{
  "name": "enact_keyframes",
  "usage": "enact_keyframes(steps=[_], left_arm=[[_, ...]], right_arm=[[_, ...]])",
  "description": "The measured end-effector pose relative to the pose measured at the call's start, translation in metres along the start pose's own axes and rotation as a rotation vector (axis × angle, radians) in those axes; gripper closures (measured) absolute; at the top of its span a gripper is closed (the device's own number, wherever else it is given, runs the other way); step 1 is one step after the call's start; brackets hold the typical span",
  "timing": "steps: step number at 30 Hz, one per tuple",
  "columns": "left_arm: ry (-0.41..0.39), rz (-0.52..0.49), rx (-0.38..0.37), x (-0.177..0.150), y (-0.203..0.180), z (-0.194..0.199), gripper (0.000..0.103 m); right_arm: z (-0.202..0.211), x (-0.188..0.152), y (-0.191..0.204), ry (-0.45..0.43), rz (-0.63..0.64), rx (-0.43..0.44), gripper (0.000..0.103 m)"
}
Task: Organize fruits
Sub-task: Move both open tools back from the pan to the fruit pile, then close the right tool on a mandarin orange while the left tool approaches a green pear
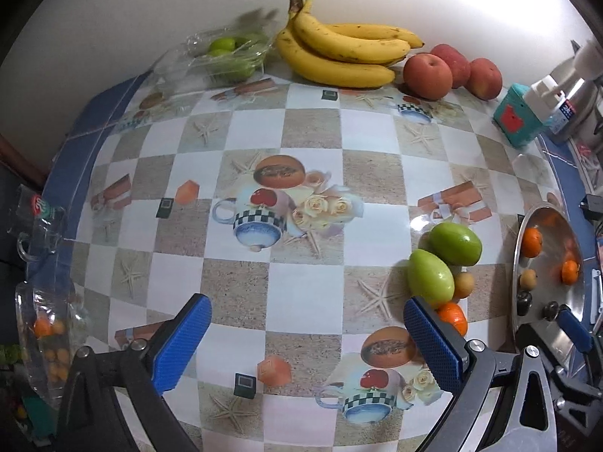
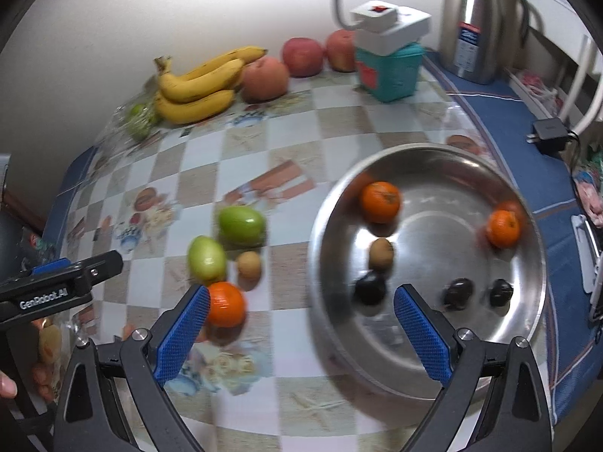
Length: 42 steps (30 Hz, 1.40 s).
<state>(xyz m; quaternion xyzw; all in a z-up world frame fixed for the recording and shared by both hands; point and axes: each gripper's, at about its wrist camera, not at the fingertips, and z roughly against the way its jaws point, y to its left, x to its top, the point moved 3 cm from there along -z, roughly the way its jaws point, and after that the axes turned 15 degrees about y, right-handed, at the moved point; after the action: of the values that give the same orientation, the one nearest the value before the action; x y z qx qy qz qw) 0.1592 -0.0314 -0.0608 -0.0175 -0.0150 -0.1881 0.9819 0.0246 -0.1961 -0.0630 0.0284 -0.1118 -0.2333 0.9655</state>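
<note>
Left wrist view: the left gripper (image 1: 307,342) hangs over the counter (image 1: 301,286), jaws spread and empty, with two green fruits (image 1: 443,260), a small brown fruit (image 1: 463,284) and an orange (image 1: 454,316) clustered just beside its right finger. Right wrist view: the right gripper (image 2: 301,331) has its jaws spread and empty above the near rim of the steel bowl (image 2: 520,324), which holds two oranges (image 2: 380,201), a brown fruit (image 2: 381,253) and three dark fruits (image 2: 458,292).
</note>
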Motion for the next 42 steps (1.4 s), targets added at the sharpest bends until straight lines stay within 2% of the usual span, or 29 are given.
enact_keyframes(steps=[6,15,21,32,34,36,40,42], left_arm=[[0.009,0.024,-0.012,0.001,0.01,-0.003,0.0],[0.053,0.08,0.005,0.004,0.029,-0.02,0.0],[0.09,0.102,0.005,0.006,0.034,-0.036,0.0],[0.145,0.109,0.017,0.004,0.032,-0.061,0.0],[0.146,0.112,0.015,0.003,0.033,-0.062,0.0],[0.145,0.113,0.005,0.002,0.033,-0.062,0.0],[0.144,0.114,-0.007,0.003,0.033,-0.061,0.0],[0.142,0.11,-0.008,0.004,0.03,-0.059,0.0]], right_arm=[[-0.001,0.002,0.031,0.003,0.047,0.033,0.005],[-0.018,0.008,0.058,0.052,0.086,0.008,0.005],[-0.042,0.013,0.068,0.122,0.096,-0.011,0.005],[-0.062,0.012,0.071,0.163,0.132,-0.031,0.007],[-0.064,0.011,0.072,0.168,0.141,-0.035,0.014],[-0.067,0.009,0.072,0.174,0.149,-0.044,0.027],[-0.07,0.008,0.071,0.179,0.15,-0.046,0.039],[-0.07,0.007,0.071,0.179,0.149,-0.047,0.05]])
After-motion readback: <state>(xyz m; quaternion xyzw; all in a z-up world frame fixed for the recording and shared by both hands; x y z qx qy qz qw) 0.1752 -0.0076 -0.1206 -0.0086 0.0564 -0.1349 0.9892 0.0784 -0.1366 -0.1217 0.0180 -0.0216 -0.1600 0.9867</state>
